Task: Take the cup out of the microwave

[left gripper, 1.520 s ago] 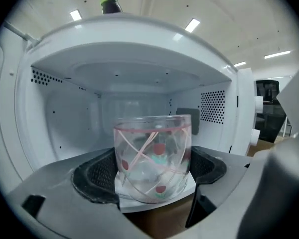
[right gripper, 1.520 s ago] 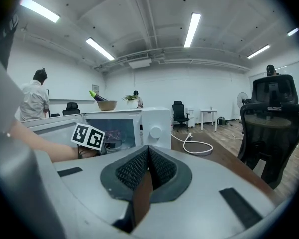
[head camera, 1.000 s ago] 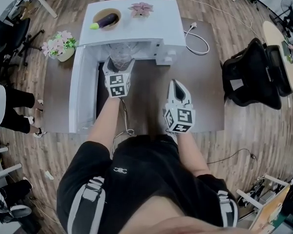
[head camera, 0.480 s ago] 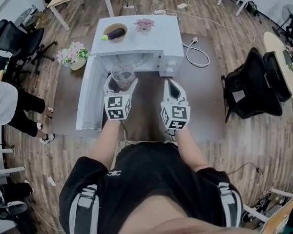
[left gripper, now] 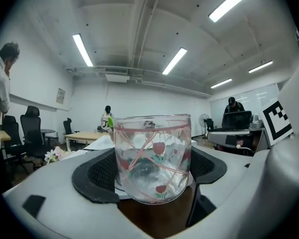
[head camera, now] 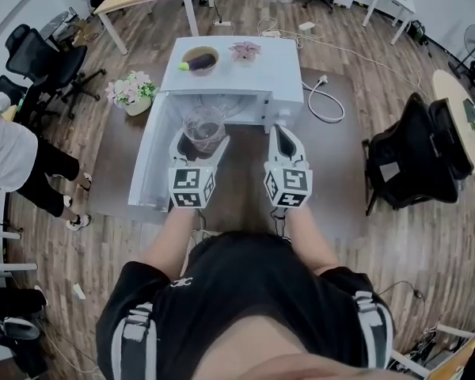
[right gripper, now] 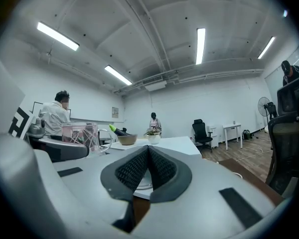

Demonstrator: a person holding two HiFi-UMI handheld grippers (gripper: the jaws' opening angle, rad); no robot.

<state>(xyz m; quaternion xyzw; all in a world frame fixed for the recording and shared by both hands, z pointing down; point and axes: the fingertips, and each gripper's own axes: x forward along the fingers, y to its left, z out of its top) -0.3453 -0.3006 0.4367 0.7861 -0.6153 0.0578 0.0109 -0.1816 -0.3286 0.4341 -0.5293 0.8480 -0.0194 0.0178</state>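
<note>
A clear glass cup (head camera: 204, 130) (left gripper: 152, 158) with pink lines and small red flowers sits between the black pads of my left gripper (head camera: 200, 142) (left gripper: 150, 169), which is shut on it. The cup hangs in front of the white microwave (head camera: 236, 77), over the brown table (head camera: 245, 176), beside the swung-open microwave door (head camera: 153, 165). My right gripper (head camera: 282, 140) (right gripper: 146, 167) is shut with nothing in it, to the right of the cup and just before the microwave's control panel. In the right gripper view the cup (right gripper: 78, 133) shows at the left.
On the microwave's top stand a bowl (head camera: 199, 58) with an eggplant and a small pink flower (head camera: 244, 51). A flower pot (head camera: 134, 93) is at the table's left, a white cable (head camera: 324, 105) at its right. A black chair (head camera: 416, 153) stands to the right, a person (head camera: 16, 153) to the left.
My left gripper has drawn the cup back out of the microwave's opening toward me. The right gripper has come up level beside it.
</note>
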